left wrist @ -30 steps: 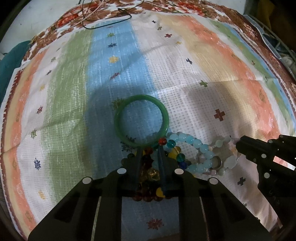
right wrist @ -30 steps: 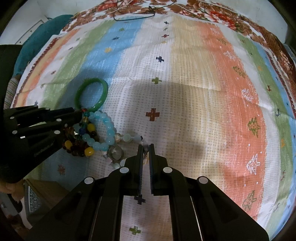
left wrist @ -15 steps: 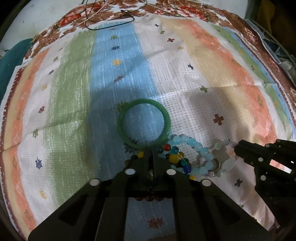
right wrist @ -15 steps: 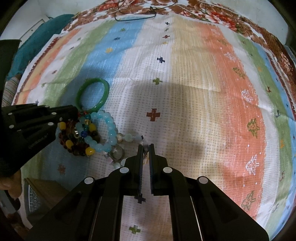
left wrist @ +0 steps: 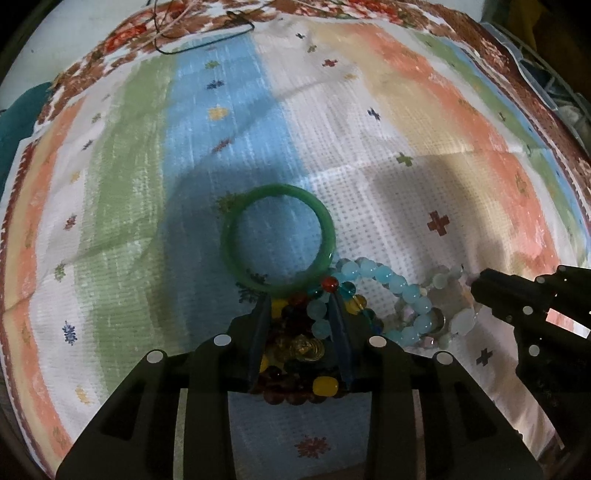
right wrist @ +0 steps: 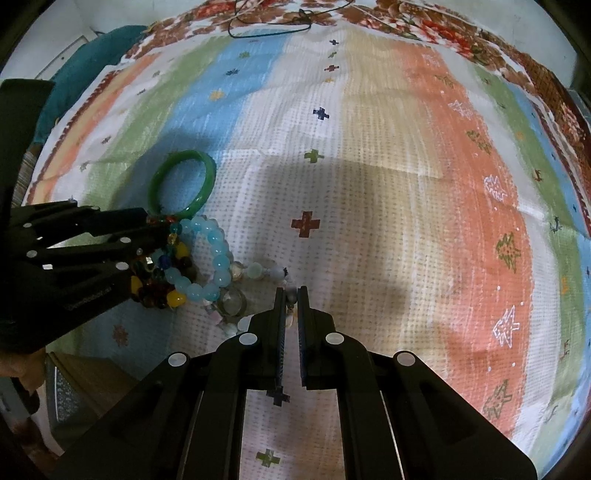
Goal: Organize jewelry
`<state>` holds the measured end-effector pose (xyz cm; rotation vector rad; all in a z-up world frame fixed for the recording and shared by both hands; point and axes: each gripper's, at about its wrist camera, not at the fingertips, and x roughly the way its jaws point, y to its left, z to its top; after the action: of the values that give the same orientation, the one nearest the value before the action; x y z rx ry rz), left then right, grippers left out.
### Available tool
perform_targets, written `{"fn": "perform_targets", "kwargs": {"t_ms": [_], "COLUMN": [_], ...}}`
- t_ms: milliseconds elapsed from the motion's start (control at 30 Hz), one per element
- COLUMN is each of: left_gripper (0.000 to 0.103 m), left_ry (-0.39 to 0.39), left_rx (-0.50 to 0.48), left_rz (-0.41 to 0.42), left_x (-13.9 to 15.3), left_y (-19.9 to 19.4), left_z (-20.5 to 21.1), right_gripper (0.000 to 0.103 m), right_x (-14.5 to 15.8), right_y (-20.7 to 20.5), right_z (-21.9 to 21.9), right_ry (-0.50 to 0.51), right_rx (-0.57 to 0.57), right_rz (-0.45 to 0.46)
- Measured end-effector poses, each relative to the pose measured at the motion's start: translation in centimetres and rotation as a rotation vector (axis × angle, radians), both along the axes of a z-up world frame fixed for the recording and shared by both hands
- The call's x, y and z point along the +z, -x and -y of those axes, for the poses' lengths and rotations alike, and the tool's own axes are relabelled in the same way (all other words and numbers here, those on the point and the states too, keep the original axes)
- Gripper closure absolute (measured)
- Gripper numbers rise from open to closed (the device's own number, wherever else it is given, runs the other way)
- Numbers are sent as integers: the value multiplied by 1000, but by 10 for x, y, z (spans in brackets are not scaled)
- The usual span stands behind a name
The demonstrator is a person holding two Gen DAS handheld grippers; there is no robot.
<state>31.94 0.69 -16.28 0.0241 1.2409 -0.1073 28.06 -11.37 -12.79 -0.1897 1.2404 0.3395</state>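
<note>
A green bangle [left wrist: 279, 243] lies flat on the striped cloth [left wrist: 147, 184]; it also shows in the right wrist view [right wrist: 183, 184]. Just below it sits a pile of bead bracelets: a multicoloured one [left wrist: 295, 354], a light blue one [left wrist: 388, 284] and a pale whitish one [left wrist: 450, 295]. My left gripper [left wrist: 299, 299] is open, its fingers astride the multicoloured beads at the bangle's near rim. My right gripper [right wrist: 291, 291] is shut on the pale bead bracelet [right wrist: 258, 269] at the pile's right end.
A thin dark cord [right wrist: 269, 26] lies looped at the cloth's far edge. A teal fabric [right wrist: 92, 48] lies off the cloth's far left. A wire basket [left wrist: 554, 81] stands beyond the right edge.
My left gripper was open, shut half a second ago, and is open again over the multicoloured beads. The right gripper has stayed put, shut on the pale bracelet.
</note>
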Motion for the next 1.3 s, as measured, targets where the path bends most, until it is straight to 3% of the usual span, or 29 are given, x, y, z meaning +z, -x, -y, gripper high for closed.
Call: {"fn": "perform_targets", "kwargs": {"t_ms": [100, 333, 833, 1300], "left_gripper": [84, 94, 94, 94], "left_ry": [7, -10, -30, -15], "left_rx": [-3, 6, 18, 23], "left_rz": [2, 11, 41, 78], "left_x": [0, 3, 17, 42], "left_y": [1, 5, 11, 30], "left_z": [0, 3, 2, 2], "right_gripper": [96, 96, 96, 96], "right_x": [-1, -4, -1, 20], "right_y": [-1, 0, 1, 11], "right_z": [0, -1, 0, -3], "right_ry": [2, 8, -2, -22], "right_rx": [1, 6, 5, 14], "right_rz": [-3, -7, -5, 32]}}
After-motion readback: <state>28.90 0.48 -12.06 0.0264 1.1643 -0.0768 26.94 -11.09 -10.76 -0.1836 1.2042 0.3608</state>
